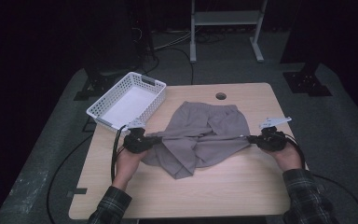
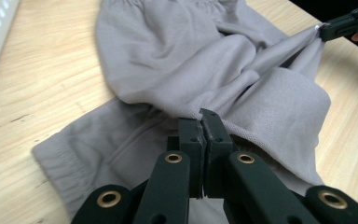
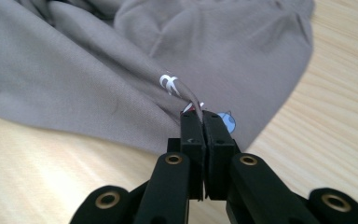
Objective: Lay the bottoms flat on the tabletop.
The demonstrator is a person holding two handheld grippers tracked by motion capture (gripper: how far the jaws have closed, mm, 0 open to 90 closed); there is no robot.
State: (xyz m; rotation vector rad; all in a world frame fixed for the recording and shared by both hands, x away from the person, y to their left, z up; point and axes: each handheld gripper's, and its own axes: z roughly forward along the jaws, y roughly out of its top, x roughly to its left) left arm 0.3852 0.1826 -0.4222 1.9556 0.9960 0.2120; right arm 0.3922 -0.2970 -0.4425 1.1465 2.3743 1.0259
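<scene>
Both hand-held grippers (image 1: 156, 139) (image 1: 250, 138) clamped on grey shorts (image 1: 205, 135) beside white basket (image 1: 156, 100).

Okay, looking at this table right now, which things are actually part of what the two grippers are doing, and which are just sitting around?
In use:
- grey shorts, pulled taut between the grippers
- left gripper, shut on the shorts
- right gripper, shut on the shorts

Lying about, though the basket may be meant for the shorts later:
- white basket, nothing in it, at the table's far left
- table
- metal stand behind the table
</scene>
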